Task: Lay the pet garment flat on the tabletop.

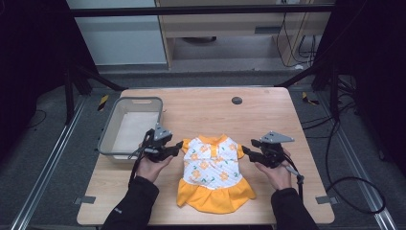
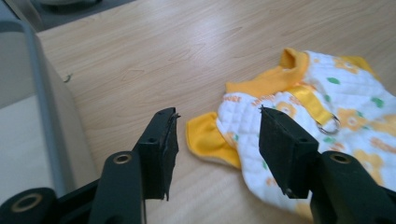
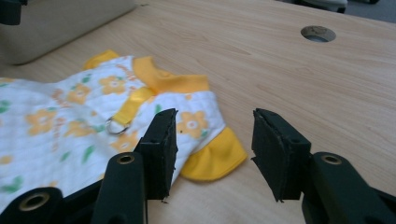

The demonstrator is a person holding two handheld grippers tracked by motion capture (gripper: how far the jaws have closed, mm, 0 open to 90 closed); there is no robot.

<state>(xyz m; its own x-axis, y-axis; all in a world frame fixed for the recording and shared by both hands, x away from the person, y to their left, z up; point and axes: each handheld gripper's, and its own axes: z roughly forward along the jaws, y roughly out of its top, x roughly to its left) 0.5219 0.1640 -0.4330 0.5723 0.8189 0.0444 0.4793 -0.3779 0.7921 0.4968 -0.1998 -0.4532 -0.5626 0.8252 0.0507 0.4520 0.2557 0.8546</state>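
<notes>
A small white dress (image 1: 210, 167) with orange flowers, a yellow collar, yellow sleeves and a yellow skirt lies flat, front up, in the middle of the wooden table. My left gripper (image 1: 179, 145) hovers at its left sleeve with jaws apart. In the left gripper view the left gripper (image 2: 217, 112) is open, and the yellow sleeve (image 2: 205, 137) lies on the table beyond the gap, untouched. My right gripper (image 1: 245, 151) is at the opposite sleeve. Seen in its own view, the right gripper (image 3: 213, 112) is open too, with the sleeve (image 3: 215, 158) lying free beside its left jaw.
A grey plastic bin (image 1: 107, 134) stands at the table's left, just behind my left hand, and appears beside the left jaw (image 2: 42, 116). A round cable hole (image 1: 236, 100) sits near the far edge. Bare wood stretches behind and to the right of the dress.
</notes>
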